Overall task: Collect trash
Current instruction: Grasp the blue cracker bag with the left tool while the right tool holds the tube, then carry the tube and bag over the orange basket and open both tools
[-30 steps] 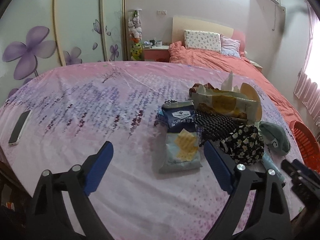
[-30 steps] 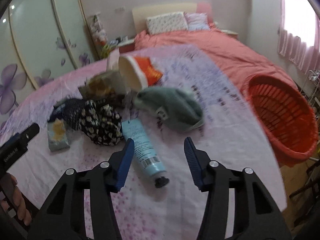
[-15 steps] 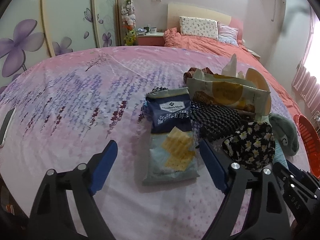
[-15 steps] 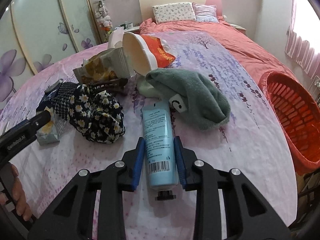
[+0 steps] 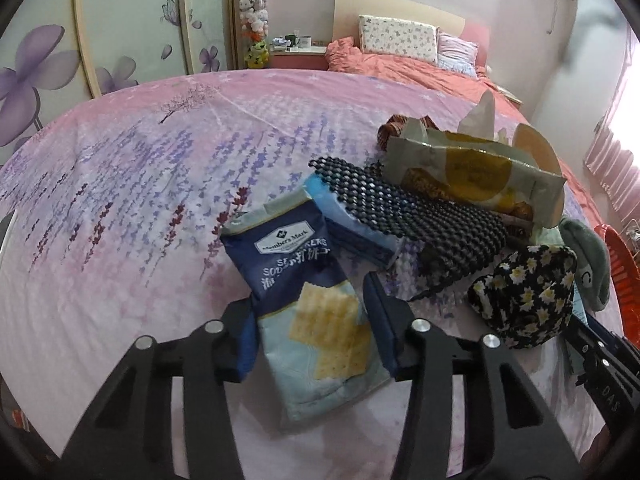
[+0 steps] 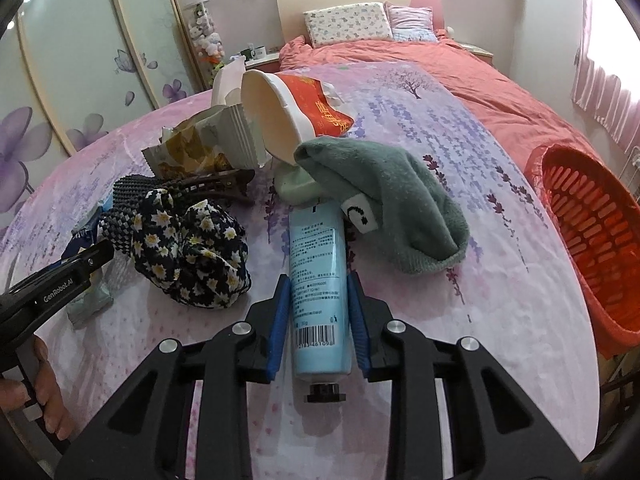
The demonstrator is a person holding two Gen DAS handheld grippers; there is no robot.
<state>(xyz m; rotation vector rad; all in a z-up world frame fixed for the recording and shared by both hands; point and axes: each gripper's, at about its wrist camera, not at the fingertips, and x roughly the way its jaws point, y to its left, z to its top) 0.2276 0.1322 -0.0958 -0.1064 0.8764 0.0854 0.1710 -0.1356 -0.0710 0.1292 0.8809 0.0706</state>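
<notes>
— Blue plastic is what both tools are after, by the look of it; the right gripper (image 6: 318, 316) has its two blue pads pressed against either side of the pale blue squeeze tube with the black cap (image 6: 318, 280), so I'd call it clamped on that tube, which lies flat on the pink lavender-print bedspread (image 6: 460, 184), its far end tucked under the grey-green knitted sock (image 6: 384, 196).

— And the left gripper (image 5: 310, 320)?

— Its pads flank the navy and light blue cracker packet (image 5: 304, 296) and touch or nearly touch its edges; whether it truly grips I cannot tell; the packet lies flat on the bedspread, beside the black mesh mat (image 5: 408, 216).

— So which step is this?

— The pick-up, I judge; two pieces of litter being taken at once; nothing looks lifted yet.

— Next?

— Lift the tube straight back so the sock doesn't drag along; then carry it right to the red-orange slatted plastic basket (image 6: 592, 232) at the bed's edge; the left needs a firmer pinch on that thin, crinkly packet first.
</notes>
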